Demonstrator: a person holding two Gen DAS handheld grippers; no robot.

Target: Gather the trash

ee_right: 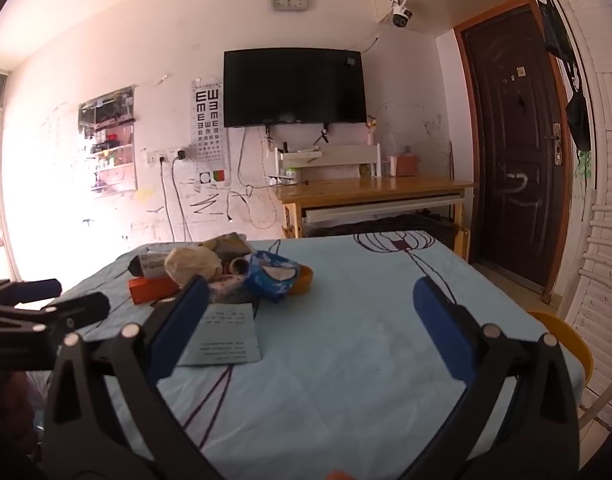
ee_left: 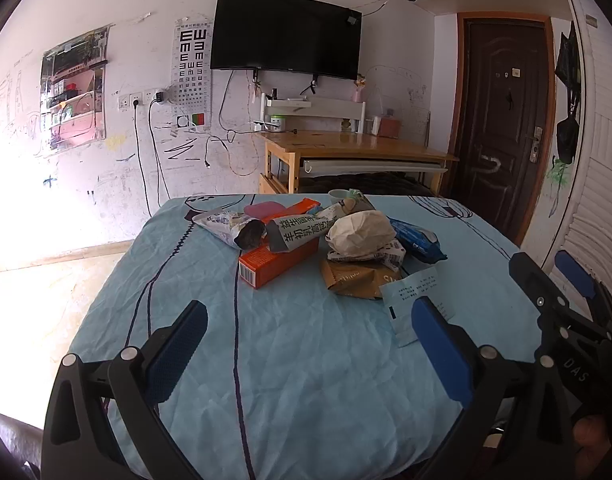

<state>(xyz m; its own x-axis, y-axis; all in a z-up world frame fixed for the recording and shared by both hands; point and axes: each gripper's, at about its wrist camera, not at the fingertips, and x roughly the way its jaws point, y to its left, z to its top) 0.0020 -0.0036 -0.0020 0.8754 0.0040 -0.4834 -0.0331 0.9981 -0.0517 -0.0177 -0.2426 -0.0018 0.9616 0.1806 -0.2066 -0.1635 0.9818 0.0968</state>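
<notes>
A heap of trash lies on the light blue tablecloth (ee_left: 298, 340): an orange box (ee_left: 278, 262), a crumpled white paper ball (ee_left: 362, 232), a blue wrapper (ee_left: 418, 240), a brown packet (ee_left: 358, 280), a silver snack bag (ee_left: 230, 226) and a pale leaflet (ee_left: 416, 300). My left gripper (ee_left: 310, 330) hangs open short of the heap, nothing between its fingers. My right gripper (ee_right: 312, 312) is open too, over bare cloth to the right of the heap. From there I see the leaflet (ee_right: 226, 334), the paper ball (ee_right: 192, 264) and the blue wrapper (ee_right: 272, 276). Each gripper shows in the other's view.
A wooden desk (ee_left: 354, 148) stands behind the table under a wall-mounted TV (ee_left: 286, 36). A dark door (ee_left: 502, 120) is at the right. Cables hang down the scribbled wall. A yellow chair back (ee_right: 562, 336) sits at the table's right edge.
</notes>
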